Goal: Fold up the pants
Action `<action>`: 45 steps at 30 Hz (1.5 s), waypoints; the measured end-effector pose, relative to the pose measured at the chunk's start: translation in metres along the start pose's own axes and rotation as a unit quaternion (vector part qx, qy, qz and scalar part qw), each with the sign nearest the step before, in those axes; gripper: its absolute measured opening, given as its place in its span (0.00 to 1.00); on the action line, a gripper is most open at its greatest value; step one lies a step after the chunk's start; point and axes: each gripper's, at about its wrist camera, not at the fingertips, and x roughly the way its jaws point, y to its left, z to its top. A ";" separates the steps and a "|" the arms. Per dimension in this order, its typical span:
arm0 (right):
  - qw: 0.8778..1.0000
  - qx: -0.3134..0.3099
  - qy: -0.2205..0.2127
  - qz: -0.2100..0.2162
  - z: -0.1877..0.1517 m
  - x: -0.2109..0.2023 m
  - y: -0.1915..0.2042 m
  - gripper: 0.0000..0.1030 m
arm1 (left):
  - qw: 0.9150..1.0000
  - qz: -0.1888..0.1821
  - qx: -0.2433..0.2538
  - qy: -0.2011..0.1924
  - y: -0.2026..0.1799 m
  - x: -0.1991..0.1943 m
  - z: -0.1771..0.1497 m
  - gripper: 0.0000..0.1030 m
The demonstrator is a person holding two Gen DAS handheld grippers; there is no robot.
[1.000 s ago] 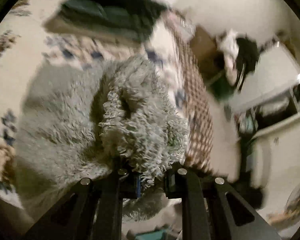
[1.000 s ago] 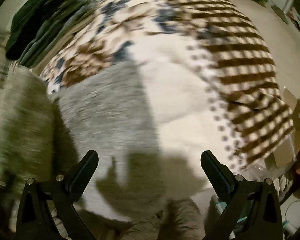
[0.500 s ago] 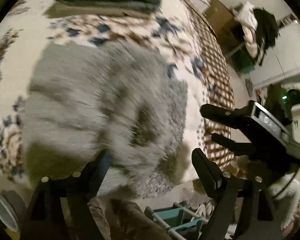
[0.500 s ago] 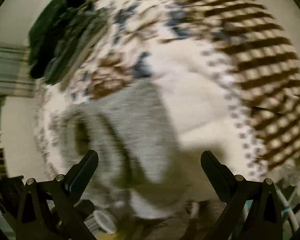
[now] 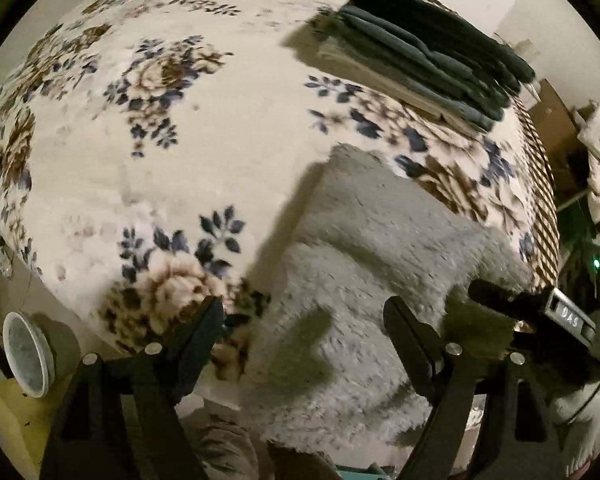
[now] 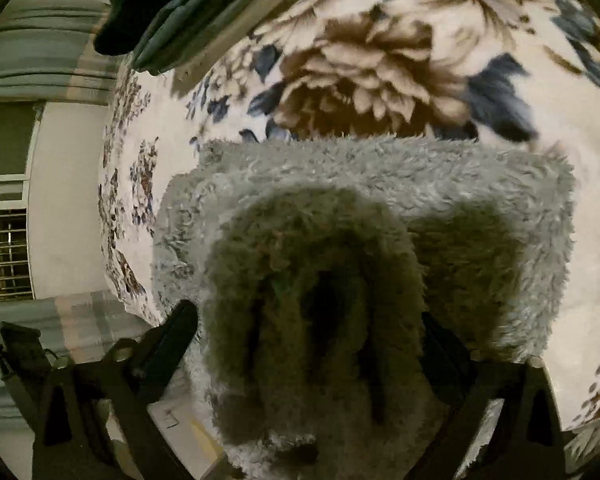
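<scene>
We see fuzzy grey pants (image 5: pixel 380 248) folded on floral bedspread (image 5: pixel 204 128). L gripper (image 5: pixel 304 320) spread, empty. R gripper (image 6: pixel 308 320) jaws just closing around thick bundle; firm pinch? Can't tell. Risk: bulky pile slips, fold springs apart.

right gripper (image 6: pixel 308 320) right finger: mostly hidden behind bunched grey fleece pants (image 6: pixel 340 240)
pants lower edge: cut off by the frame bottom
folded clothes stack (image 6: pixel 188 12): top cut off
</scene>
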 end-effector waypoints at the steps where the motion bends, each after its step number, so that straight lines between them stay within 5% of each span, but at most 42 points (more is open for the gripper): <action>1: 1.000 0.003 -0.009 -0.003 -0.001 -0.004 -0.002 0.44 | 1.000 -0.001 -0.002 0.001 0.000 0.001 0.001 0.79; 2: 1.000 0.006 -0.017 -0.014 -0.003 -0.009 -0.005 0.30 | 1.000 -0.004 -0.005 0.003 0.001 0.001 0.002 0.79; 3: 0.999 0.010 -0.024 -0.020 -0.005 -0.016 -0.008 0.26 | 1.000 -0.008 -0.006 0.006 0.001 0.002 0.003 0.79; 12: 0.990 0.099 -0.100 -0.008 -0.033 -0.131 -0.072 0.24 | 0.996 -0.072 0.033 0.033 -0.051 0.023 0.024 0.79; 18: 0.981 0.149 -0.109 -0.064 -0.033 -0.157 -0.141 0.24 | 0.988 -0.089 0.108 0.059 -0.114 0.068 0.050 0.79; 20: 0.979 0.152 -0.087 -0.109 -0.029 -0.143 -0.161 0.31 | 0.984 -0.082 0.136 0.080 -0.132 0.090 0.054 0.79; 21: 0.975 0.152 -0.061 -0.149 -0.027 -0.132 -0.171 0.47 | 0.983 -0.080 0.143 0.086 -0.137 0.098 0.055 0.79; 23: 0.962 0.180 -0.022 -0.206 -0.030 -0.123 -0.184 0.61 | 0.980 -0.070 0.157 0.096 -0.145 0.110 0.057 0.79; 26: 0.965 0.218 -0.056 -0.137 -0.048 -0.136 -0.187 0.86 | 0.980 -0.067 0.160 0.095 -0.145 0.112 0.059 0.79; 28: 0.971 0.211 -0.073 -0.089 -0.060 -0.141 -0.180 0.88 | 0.981 -0.070 0.153 0.098 -0.142 0.115 0.059 0.80; 30: 0.977 0.196 -0.043 -0.072 -0.073 -0.129 -0.176 0.88 | 0.982 -0.073 0.137 0.106 -0.137 0.120 0.060 0.85; 32: 0.974 0.185 0.009 -0.133 -0.088 -0.107 -0.185 0.88 | 0.983 -0.075 0.127 0.113 -0.133 0.123 0.062 0.85; 34: 0.954 0.193 0.044 -0.226 -0.102 -0.092 -0.204 0.88 | 0.982 -0.077 0.126 0.116 -0.134 0.123 0.063 0.85; 36: 0.949 0.243 0.043 -0.195 -0.110 -0.096 -0.222 0.88 | 0.981 -0.076 0.134 0.117 -0.138 0.120 0.064 0.85; 41: 0.963 0.231 -0.089 -0.107 -0.084 -0.156 -0.195 0.88 | 0.981 -0.082 0.142 0.106 -0.142 0.109 0.071 0.85; 45: 0.973 0.189 -0.096 -0.091 -0.037 -0.153 -0.181 0.88 | 0.982 -0.081 0.135 0.104 -0.145 0.113 0.076 0.85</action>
